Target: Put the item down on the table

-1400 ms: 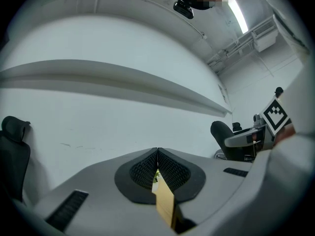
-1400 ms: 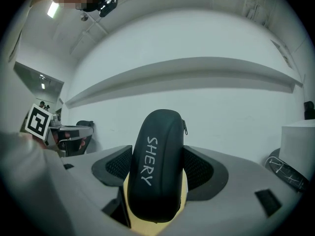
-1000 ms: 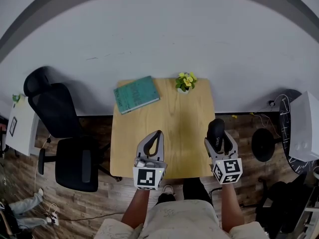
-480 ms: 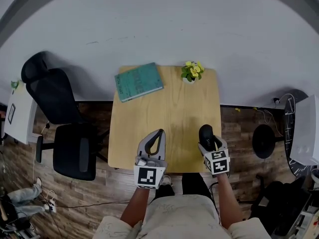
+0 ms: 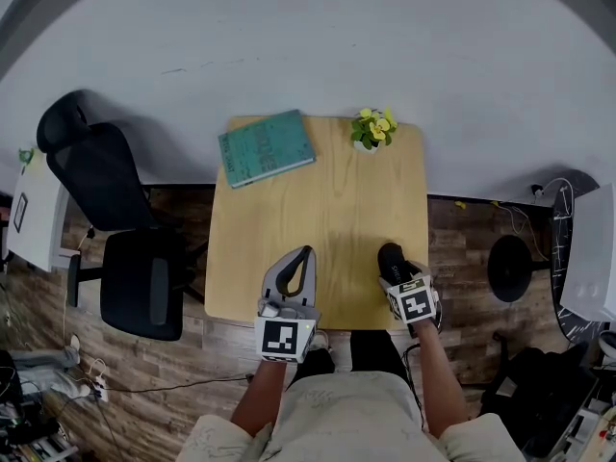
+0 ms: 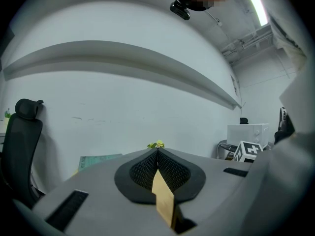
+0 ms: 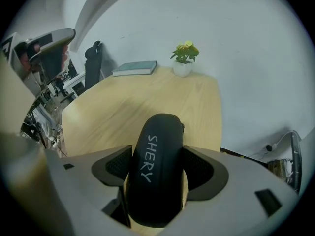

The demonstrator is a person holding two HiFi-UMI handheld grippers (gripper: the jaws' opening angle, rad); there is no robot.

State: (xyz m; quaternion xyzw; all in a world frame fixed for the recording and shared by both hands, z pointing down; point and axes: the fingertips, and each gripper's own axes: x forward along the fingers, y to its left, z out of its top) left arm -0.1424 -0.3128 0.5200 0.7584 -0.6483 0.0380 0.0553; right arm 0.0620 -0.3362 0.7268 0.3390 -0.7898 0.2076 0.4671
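A black oblong case [image 7: 156, 168] with "SHERY" printed on it sits between the jaws of my right gripper [image 7: 158, 167], which is shut on it. In the head view the black case [image 5: 392, 261] is low over the wooden table [image 5: 318, 219] near its front right corner, and the right gripper [image 5: 397, 275] holds it from behind. My left gripper [image 5: 295, 272] rests over the table's front edge with its jaws pressed together and nothing between them. In the left gripper view its pads [image 6: 172, 171] meet at the tips, so the left gripper [image 6: 158, 154] is shut.
A teal book [image 5: 266, 148] lies at the table's back left. A small potted plant [image 5: 373, 129] with yellow flowers stands at the back right. A black office chair [image 5: 106, 229] stands left of the table. A white wall runs behind it.
My right gripper has moved left and down with the black case, from beyond the table's right edge to just over its front right corner. The left gripper has barely moved.
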